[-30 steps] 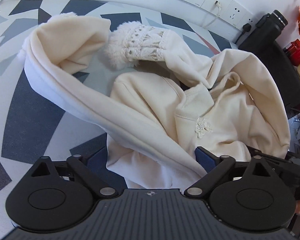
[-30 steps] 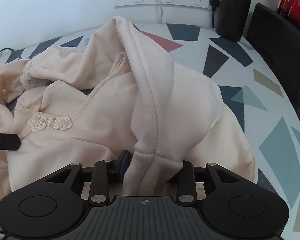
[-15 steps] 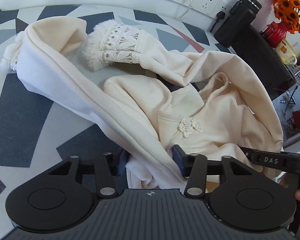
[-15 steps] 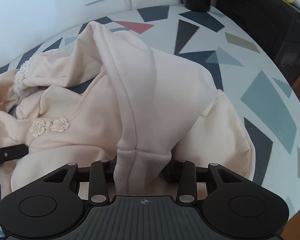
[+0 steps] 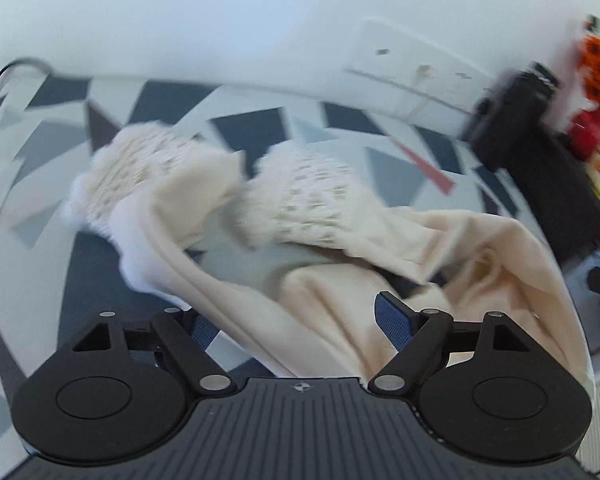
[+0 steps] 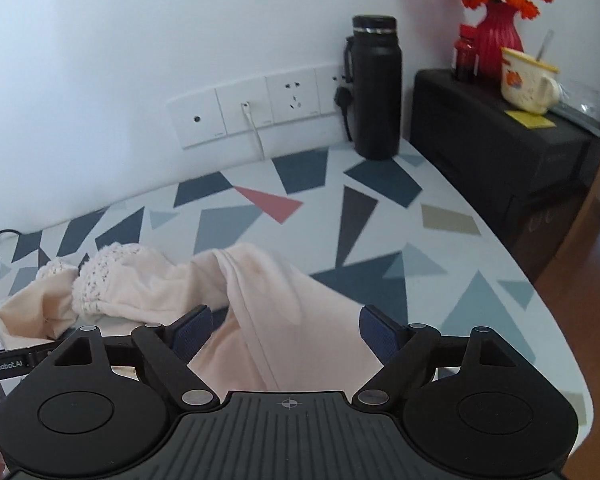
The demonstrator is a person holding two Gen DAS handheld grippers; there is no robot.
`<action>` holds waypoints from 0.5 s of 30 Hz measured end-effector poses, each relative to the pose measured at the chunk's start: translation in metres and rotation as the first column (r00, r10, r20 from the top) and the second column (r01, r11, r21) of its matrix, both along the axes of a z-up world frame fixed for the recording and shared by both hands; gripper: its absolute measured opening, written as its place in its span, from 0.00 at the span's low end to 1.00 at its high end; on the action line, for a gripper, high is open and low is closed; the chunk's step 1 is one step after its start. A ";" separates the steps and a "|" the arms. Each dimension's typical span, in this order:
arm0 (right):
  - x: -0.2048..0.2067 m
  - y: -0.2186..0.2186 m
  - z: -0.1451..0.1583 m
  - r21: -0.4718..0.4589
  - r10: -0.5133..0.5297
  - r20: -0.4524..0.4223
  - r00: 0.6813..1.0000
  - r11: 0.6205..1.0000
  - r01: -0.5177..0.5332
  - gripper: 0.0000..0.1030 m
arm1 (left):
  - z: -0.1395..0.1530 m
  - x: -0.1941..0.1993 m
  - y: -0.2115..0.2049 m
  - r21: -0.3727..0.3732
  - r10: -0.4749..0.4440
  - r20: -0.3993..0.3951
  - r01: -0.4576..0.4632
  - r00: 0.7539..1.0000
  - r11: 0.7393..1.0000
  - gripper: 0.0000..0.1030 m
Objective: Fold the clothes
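A cream sweatshirt (image 5: 340,292) lies crumpled on the patterned table (image 5: 100,264). Its two fluffy knit cuffs (image 5: 312,196) sit side by side toward the back. The left wrist view is blurred. My left gripper (image 5: 296,322) is open, and a band of the cream fabric runs loose between its wide-set blue fingertips (image 5: 392,318). In the right wrist view a ridge of the sweatshirt (image 6: 268,300) rises between the spread fingers of my right gripper (image 6: 286,332), which is also open. Neither gripper pinches the cloth. Part of the left gripper's body (image 6: 4,364) shows at the lower left.
A black flask (image 6: 376,88) stands at the back by the wall sockets (image 6: 256,110). Right of the table is a black cabinet (image 6: 500,152) with a red vase of orange flowers (image 6: 498,36) and a mug (image 6: 528,80). The table's rounded edge (image 6: 540,304) curves along the right.
Both grippers were shut on folds of the sweatshirt; both now stand wide open and the fabric has dropped. Both views have tilted up toward the wall, and the left is moving fast.
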State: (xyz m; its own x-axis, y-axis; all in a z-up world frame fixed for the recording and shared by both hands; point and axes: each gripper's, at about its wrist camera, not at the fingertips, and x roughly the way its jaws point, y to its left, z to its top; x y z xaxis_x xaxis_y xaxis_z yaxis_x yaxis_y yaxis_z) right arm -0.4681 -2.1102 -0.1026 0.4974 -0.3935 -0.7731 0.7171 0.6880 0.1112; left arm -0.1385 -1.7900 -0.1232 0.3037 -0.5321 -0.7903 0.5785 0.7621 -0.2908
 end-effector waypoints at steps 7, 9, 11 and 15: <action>0.049 -0.026 -0.014 -0.056 0.080 -0.034 0.996 0.995 -0.082 0.75 | -0.034 0.015 0.016 0.042 0.073 -0.107 -0.069 0.992 0.997 0.10; 0.058 -0.034 -0.028 -0.042 0.089 -0.046 0.995 0.995 -0.091 0.47 | -0.035 0.013 0.026 0.044 0.118 -0.112 -0.113 0.987 0.993 0.08; 0.058 -0.046 -0.038 0.030 0.066 -0.008 0.998 0.997 -0.066 0.08 | -0.034 0.012 0.039 0.042 0.166 -0.107 -0.162 0.980 0.986 0.07; 0.021 -0.065 -0.016 0.028 -0.094 0.194 0.976 0.996 0.090 0.08 | -0.026 0.015 0.066 0.044 0.269 -0.073 -0.267 0.960 0.963 0.06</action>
State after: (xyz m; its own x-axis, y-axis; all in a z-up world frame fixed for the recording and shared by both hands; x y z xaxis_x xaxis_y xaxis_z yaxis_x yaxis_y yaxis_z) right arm -0.4474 -2.1749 -0.1190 0.6018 -0.4307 -0.6726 0.7404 0.6166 0.2676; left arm -0.1238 -1.7242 -0.1495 0.3686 -0.4123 -0.8332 0.3286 0.8962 -0.2981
